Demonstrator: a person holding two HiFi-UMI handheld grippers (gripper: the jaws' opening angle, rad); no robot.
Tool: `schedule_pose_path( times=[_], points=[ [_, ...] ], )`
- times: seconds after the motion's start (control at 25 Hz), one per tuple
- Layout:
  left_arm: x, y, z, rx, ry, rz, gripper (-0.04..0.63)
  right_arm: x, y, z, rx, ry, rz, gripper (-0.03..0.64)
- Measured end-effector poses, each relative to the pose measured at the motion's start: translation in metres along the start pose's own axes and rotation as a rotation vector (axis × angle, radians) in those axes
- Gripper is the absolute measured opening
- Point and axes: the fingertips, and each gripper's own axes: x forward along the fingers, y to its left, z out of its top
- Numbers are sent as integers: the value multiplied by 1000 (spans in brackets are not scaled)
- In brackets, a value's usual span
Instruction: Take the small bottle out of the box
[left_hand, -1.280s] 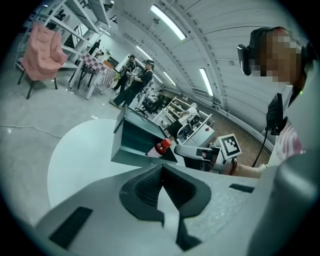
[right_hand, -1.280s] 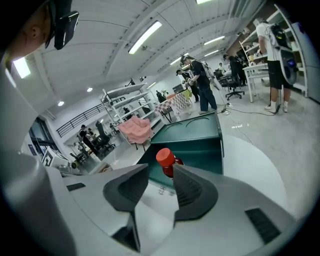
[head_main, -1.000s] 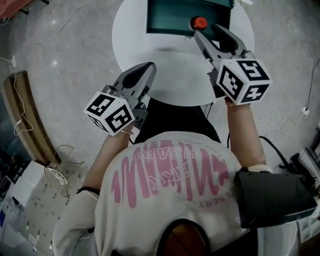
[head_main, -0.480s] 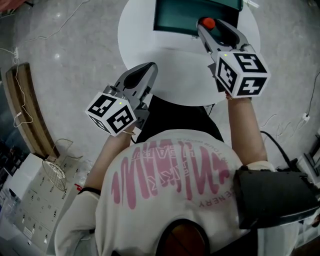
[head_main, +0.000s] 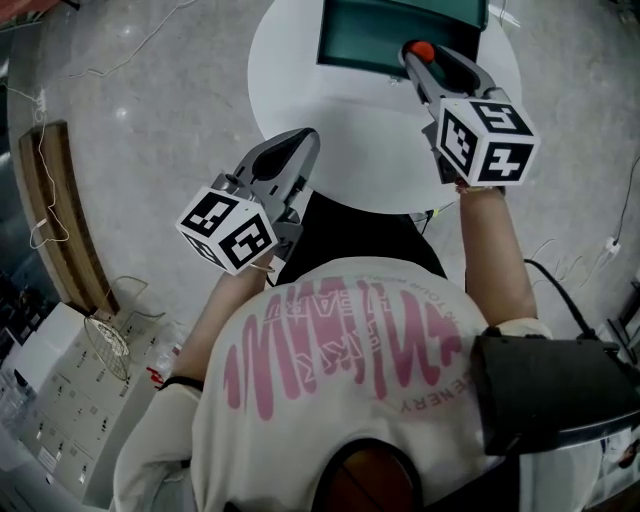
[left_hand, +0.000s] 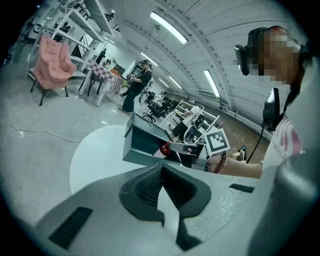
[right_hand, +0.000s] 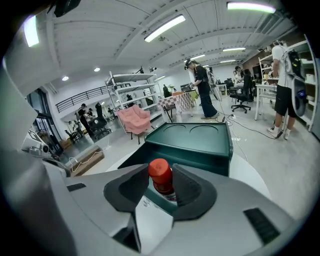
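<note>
A small bottle with a red cap (head_main: 423, 50) stands at the near right corner of the dark green box (head_main: 360, 62) on the round white table (head_main: 340, 110). My right gripper (head_main: 426, 60) reaches over the box edge. Its jaws are closing, and in the right gripper view the pads sit against both sides of the bottle (right_hand: 160, 175) just below the cap. The box (right_hand: 200, 160) lies right behind it. My left gripper (head_main: 300, 140) hovers at the table's near edge, shut and empty, its tips meeting in the left gripper view (left_hand: 161, 172), where the box (left_hand: 142, 145) shows ahead.
A wooden board (head_main: 50, 220) and loose cables lie on the floor at the left. White cartons (head_main: 50, 400) sit at the lower left and a black bag (head_main: 550, 390) at the right. People, shelves and a pink chair (right_hand: 132, 120) stand farther off.
My right gripper has moved forward over the box edge until the red-capped bottle sits between its jaws. The left gripper has stayed put.
</note>
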Motion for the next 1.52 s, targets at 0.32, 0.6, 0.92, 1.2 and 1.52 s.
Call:
schedule_pose_path(
  times=[0.32,0.6,0.92,1.2,1.52],
  points=[
    [-9,-10,9,27,-25,6,8,0,-2,-7,-11,25,-2,143],
    [-22,-33,25,52,-57,-33,8,-23,12,13,-12,1,-8,141],
    [-40,-66,56,98,-103,-91,8,-55,61,47,-47,-20,39,141],
    [-55,-80,84,160,-161,-103,8,-86,85,69,-71,-66,47,140],
    [-68,-104,141,227,-254,-148,8,-121,107,117,-78,-176,47,140]
  ],
)
